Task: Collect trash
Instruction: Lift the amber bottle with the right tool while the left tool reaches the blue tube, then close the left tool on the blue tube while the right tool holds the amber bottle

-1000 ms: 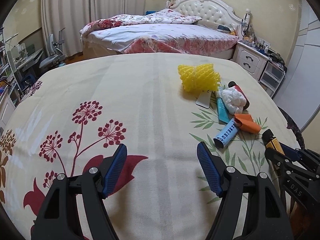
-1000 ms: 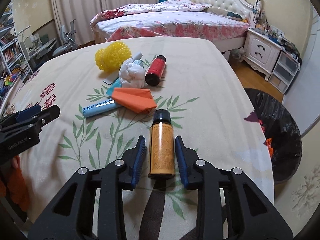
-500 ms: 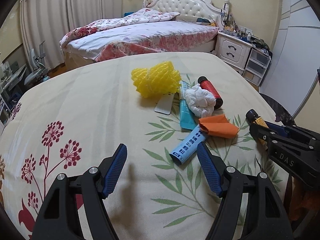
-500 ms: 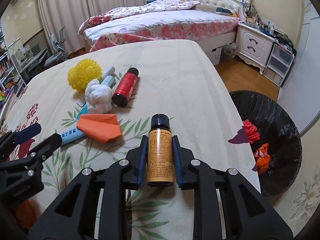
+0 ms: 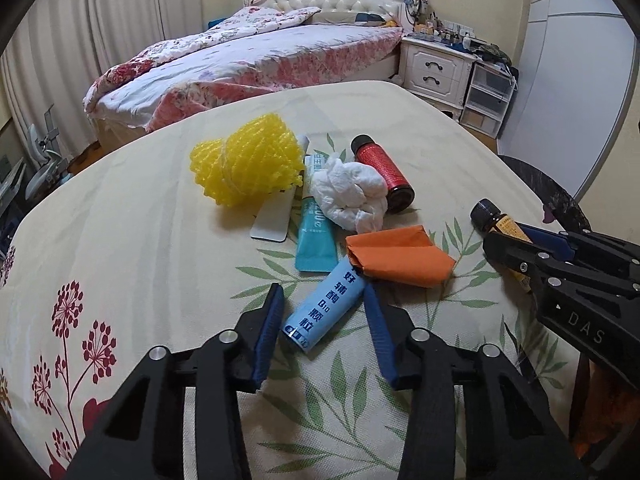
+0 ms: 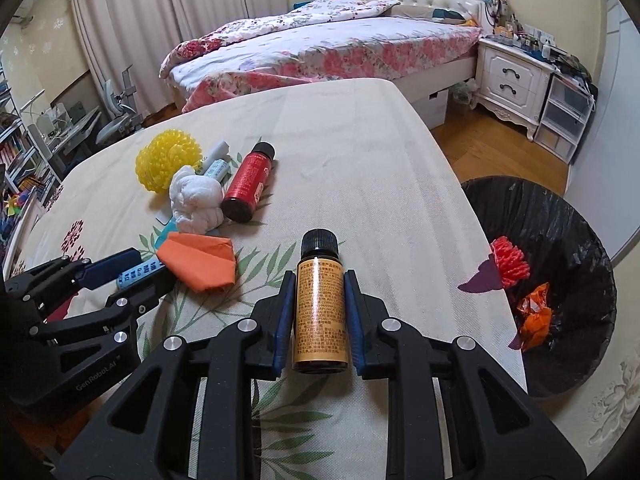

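Note:
My right gripper is shut on a small amber bottle with a black cap, held above the table near its right edge. My left gripper is open with a light blue tube lying between its fingers. Around the tube lie an orange paper, a white crumpled tissue, a red bottle, a teal tube, a white card and a yellow foam net. The black-lined trash bin stands right of the table and holds red and orange scraps.
The table has a cream floral cloth. A bed stands behind it, a white nightstand and plastic drawers at the far right, and a desk with shelves at the left.
My left gripper has moved right and forward so the light blue tube now lies between its open fingers. My right gripper has closed on the amber bottle and carried it toward the bin.

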### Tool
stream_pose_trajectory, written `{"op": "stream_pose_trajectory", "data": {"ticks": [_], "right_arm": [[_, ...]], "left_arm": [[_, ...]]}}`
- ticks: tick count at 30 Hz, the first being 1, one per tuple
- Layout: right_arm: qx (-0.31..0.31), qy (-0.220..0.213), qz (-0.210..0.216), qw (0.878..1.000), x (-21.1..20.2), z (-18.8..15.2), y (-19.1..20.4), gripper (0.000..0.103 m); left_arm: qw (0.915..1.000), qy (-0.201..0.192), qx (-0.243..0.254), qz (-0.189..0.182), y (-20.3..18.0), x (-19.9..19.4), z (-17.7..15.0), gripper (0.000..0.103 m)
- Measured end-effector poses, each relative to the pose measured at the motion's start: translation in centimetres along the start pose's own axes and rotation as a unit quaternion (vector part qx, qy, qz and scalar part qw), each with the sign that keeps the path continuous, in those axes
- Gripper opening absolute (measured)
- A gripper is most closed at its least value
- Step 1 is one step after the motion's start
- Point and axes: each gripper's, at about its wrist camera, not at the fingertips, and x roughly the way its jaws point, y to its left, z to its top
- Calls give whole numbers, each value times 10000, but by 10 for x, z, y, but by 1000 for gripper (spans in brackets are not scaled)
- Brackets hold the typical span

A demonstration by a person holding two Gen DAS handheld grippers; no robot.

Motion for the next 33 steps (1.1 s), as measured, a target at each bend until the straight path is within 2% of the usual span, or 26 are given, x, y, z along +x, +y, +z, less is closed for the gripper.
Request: {"op": "stream_pose_trajectory", "data": {"ticks": [4,17,20,25,27,32,33], "right_arm": [[2,0,2,10000,0,0,0,23],[-34,2,-40,10000,1,0,0,23],[-32,2,-38,10000,1,0,0,23],[-26,4,-29,10000,1,0,0,23],[-28,2,-32,10000,1,0,1,24],[-26,3,-31,10000,0,0,1,24],[-23,2,-27,10000,0,0,1,24]], "left_arm": [[10000,-23,27,-51,0,-5,-6,26],[9998,33,-198,-56,14,-22,-24,25],[9997,24,-243,-29,14,-17,-19,28],[9996,-2,-274,-38,12,-11,-11,41],[9996,-15,-281,-47,11,-8,-7,43],[9995,-15,-315,-81,11,0,2,43],[9995,-27,-306,-101,11,0,1,40]]}}
